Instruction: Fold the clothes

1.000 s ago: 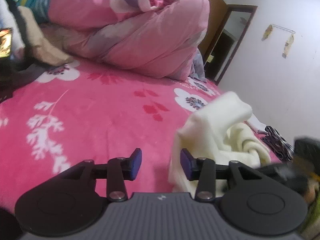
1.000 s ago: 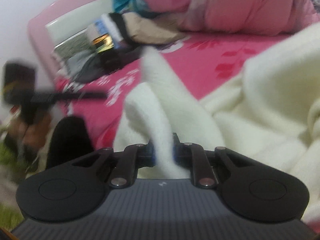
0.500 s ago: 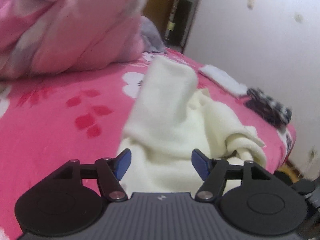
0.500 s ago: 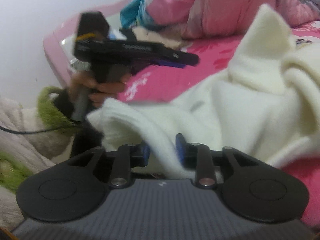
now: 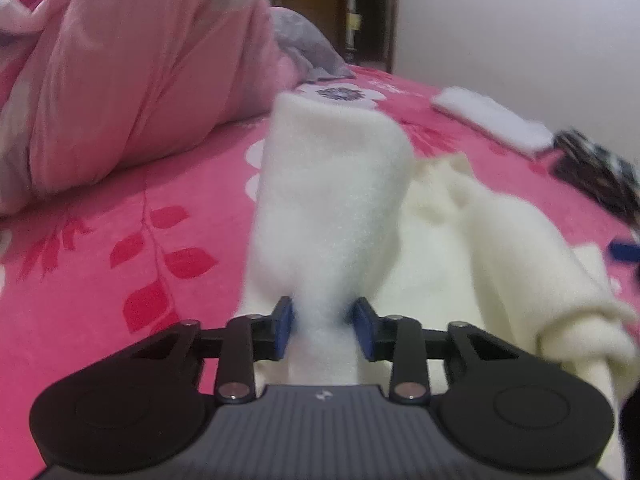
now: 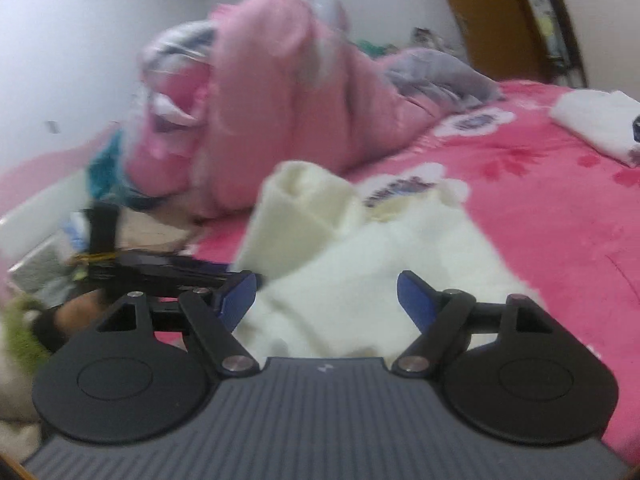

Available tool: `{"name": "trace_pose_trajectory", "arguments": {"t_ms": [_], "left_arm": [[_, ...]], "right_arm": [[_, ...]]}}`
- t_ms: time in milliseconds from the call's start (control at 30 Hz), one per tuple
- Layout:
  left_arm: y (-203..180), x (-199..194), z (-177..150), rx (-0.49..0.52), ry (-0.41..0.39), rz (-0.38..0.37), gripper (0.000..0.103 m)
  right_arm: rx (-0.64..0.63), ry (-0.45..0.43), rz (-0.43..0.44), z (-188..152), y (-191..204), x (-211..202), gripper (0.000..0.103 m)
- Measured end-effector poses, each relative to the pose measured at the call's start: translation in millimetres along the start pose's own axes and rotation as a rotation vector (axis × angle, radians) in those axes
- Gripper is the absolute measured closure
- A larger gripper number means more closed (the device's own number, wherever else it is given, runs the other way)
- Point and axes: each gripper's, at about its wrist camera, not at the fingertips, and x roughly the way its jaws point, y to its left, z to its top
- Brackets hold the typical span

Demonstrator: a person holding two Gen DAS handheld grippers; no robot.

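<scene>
Behind cream garment (image 5: 332, 200), pink duvet (image 5: 132, 80) looms.

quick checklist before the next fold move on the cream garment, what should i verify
1. Left gripper pinching the cream garment: ok, fabric sits bunched between its blue pads.
2. Right gripper free to regrasp: ok, jaws wide apart, nothing between them.
3. Garment lying flat: not ok, it is bunched, with a sleeve-like tube standing up.
4. Bare pink bedspread to lay it on: ok, open area on the left gripper's left.
5. Pink duvet apart from the garment: ok, it sits behind.
6. Which part the left gripper holds: cannot tell, blurred.
</scene>
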Motion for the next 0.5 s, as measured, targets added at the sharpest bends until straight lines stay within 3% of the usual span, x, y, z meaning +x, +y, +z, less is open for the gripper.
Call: {"name": "trace_pose_trajectory", "arguments": {"t_ms": [33,100,167,367,433,500], "left_arm": [[2,0,1,-0.017,-0.010,0.000,0.077],[9,-2,2,-0.054,-0.032,0.002,0.085],[18,-6,5,-0.096,-0.058,0.004,0.089],[65,-13,0,-0.246,-0.076,-0.051,0.087],[77,-19,-6,-0.282,-0.090,-0.067,0.082],[86,-28,-15,-0.300,-0.113,-0.080,0.071]], "right_arm": [[0.018,0.035,-0.005,1,-4,11,0.031],[0.047,0.089,-0.011,0,-10,25,0.070],[0.071,0.083,-0.004,4,-10,27,0.093],[0.110,-0.002,0.073,35,5,26,0.097],[0.083,-0.004,0.108,51,16,35,0.097],[0.040,0.000,0.136,70,31,48,0.097]]}}
